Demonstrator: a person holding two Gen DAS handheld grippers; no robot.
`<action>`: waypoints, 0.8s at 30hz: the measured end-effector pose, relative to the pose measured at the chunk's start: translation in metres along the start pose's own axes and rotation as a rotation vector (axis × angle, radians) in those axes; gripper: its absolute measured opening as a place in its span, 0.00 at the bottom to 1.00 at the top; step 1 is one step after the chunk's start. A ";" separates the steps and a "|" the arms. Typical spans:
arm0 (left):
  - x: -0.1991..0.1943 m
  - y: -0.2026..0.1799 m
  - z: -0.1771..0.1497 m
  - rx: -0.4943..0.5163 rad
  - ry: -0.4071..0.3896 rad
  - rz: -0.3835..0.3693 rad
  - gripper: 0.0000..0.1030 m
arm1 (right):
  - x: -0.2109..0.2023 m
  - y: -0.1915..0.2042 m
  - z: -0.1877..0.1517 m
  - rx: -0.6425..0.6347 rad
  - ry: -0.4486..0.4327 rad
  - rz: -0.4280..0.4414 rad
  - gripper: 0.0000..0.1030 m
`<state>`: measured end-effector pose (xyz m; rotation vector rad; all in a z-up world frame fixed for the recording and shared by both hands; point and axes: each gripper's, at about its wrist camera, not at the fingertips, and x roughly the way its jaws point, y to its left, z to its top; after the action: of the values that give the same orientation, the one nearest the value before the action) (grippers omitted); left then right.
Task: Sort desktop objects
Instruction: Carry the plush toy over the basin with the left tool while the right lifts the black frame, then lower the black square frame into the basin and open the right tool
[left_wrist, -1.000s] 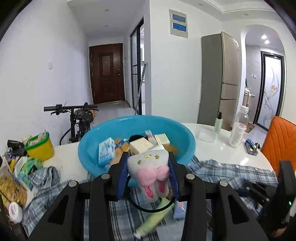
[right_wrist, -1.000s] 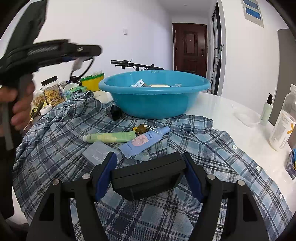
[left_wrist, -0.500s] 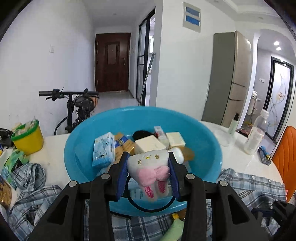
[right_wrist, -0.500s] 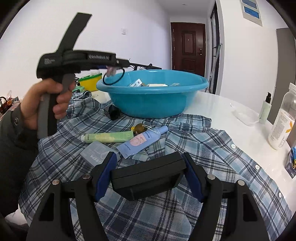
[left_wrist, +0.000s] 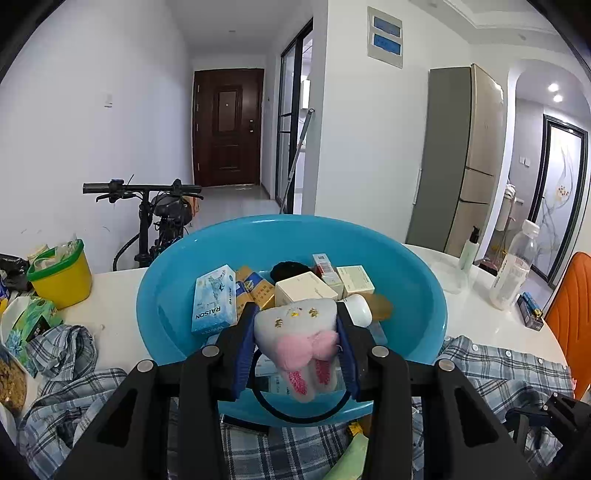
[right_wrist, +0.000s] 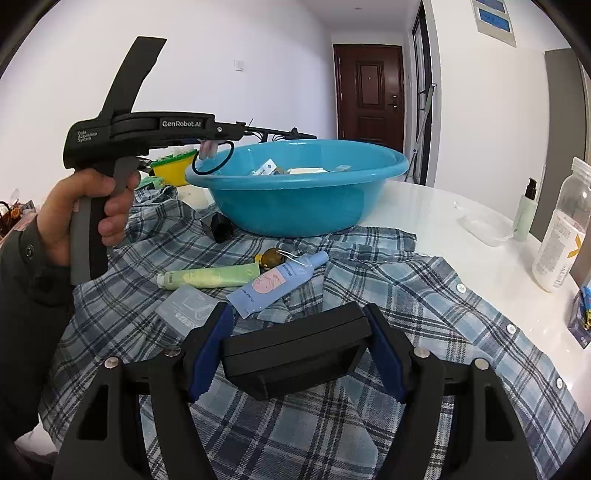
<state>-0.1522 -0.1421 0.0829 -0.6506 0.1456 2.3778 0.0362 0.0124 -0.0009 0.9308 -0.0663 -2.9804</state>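
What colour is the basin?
Bright blue; the basin shows best in the right wrist view.

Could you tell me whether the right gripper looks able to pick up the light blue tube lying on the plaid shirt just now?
Probably not: the right gripper is shut on a black box, though the light blue tube lies unobstructed.

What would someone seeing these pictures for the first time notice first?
Probably the big round blue plastic basin on the white table, already holding small boxes. Just above its near rim, the left gripper clamps a grey-and-pink plush toy; the right gripper grips a flat black box over a blue plaid shirt.
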 end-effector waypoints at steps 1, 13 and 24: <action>-0.001 0.001 0.000 -0.002 -0.002 0.000 0.41 | 0.000 0.000 0.000 -0.001 -0.001 -0.004 0.68; -0.010 0.009 0.001 -0.025 -0.021 -0.007 0.41 | -0.001 -0.003 -0.001 0.009 -0.007 -0.009 0.68; -0.011 0.013 0.001 -0.039 -0.024 -0.004 0.41 | -0.005 -0.004 0.047 -0.037 -0.085 -0.016 0.68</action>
<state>-0.1538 -0.1581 0.0885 -0.6403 0.0875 2.3894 0.0136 0.0178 0.0405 0.8049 -0.0048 -3.0234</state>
